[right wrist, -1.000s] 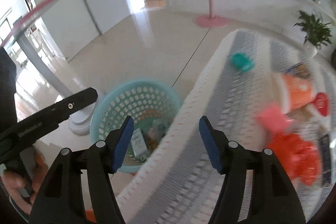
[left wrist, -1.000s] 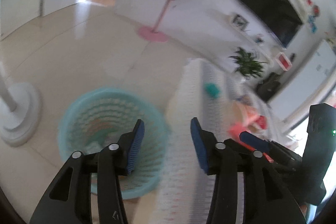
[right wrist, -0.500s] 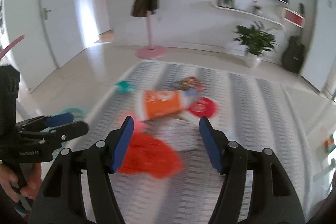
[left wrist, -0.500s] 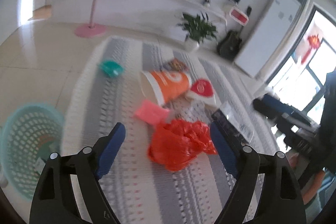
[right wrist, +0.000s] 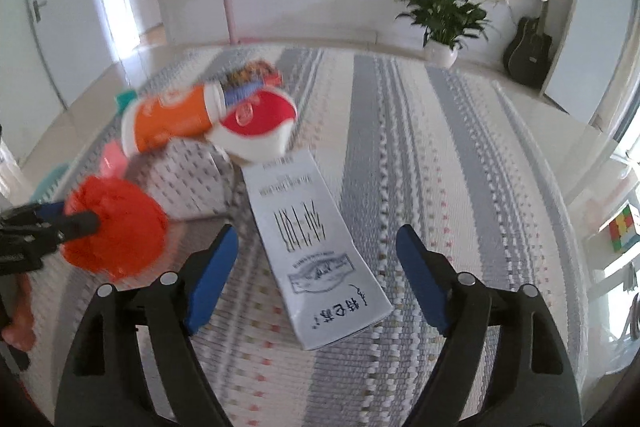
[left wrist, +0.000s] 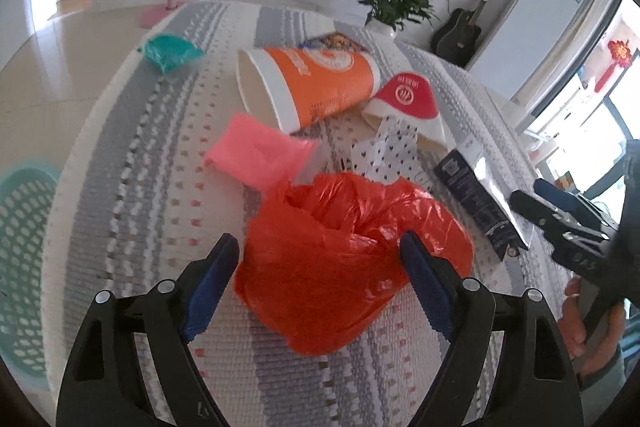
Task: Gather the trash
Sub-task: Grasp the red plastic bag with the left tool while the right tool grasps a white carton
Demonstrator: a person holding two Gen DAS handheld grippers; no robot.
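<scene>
Both claws gape empty, left claw point(left wrist: 318, 259) straddling the red bag point(left wrist: 348, 263) at lower centre; all litter remains uncollected on the rug point(right wrist: 460, 155).

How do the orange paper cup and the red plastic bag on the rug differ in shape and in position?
The orange paper cup is a stiff cone lying on its side with its mouth open; the red plastic bag is a soft, crumpled heap.
The bag lies between the open fingers of the left gripper; the cup lies farther away, beyond it.
Both rest on the striped rug.
</scene>
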